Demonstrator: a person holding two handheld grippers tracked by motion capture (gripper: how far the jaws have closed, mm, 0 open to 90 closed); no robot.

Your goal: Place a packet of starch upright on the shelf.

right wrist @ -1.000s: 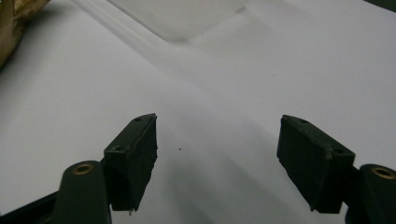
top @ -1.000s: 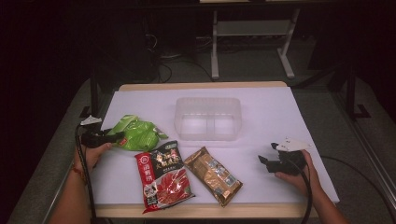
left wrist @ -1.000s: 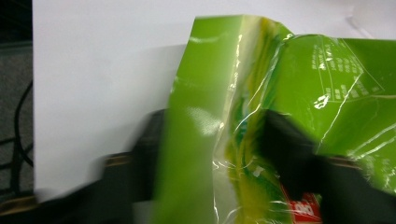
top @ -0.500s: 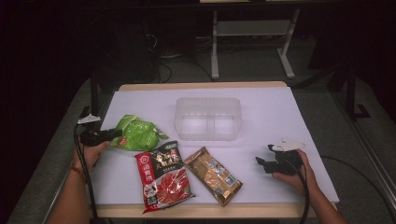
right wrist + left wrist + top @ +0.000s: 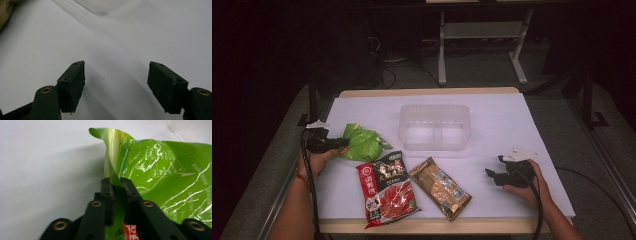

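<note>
Green bag (image 5: pixel 362 144): it lies at the left side of the white table (image 5: pixel 512 125), just beside my left hand (image 5: pixel 314 161), its crinkled film catching the light.
Green bag, near edge: in the left gripper view a folded flap (image 5: pixel 113 160) of the bag stands up between my two black jaws.
Left gripper (image 5: pixel 115 185): my jaws have just been closing and now pinch that flap of the green bag; the pads press on the film from both sides.
Left gripper, place: in the high view it sits at the table's left edge (image 5: pixel 343 142), pointing toward the bag, its cable trailing down past my forearm.
Right gripper (image 5: pixel 116 85): my jaws stand wide apart with bare white table between them; they grip nothing.
Right gripper, place: in the high view it rests low over the right side of the table (image 5: pixel 490 174), well apart from the bags, in my right hand (image 5: pixel 524 180).
Red bag (image 5: pixel 387 187): it lies flat near the front edge, just beside the green bag and below it in the high view.
Brown bag (image 5: pixel 439 187): it lies flat and slanted, just to the right of the red bag.
Clear tub (image 5: pixel 435 126): it stands upright at the middle of the table, behind the three bags, with a low rib across its floor.
</note>
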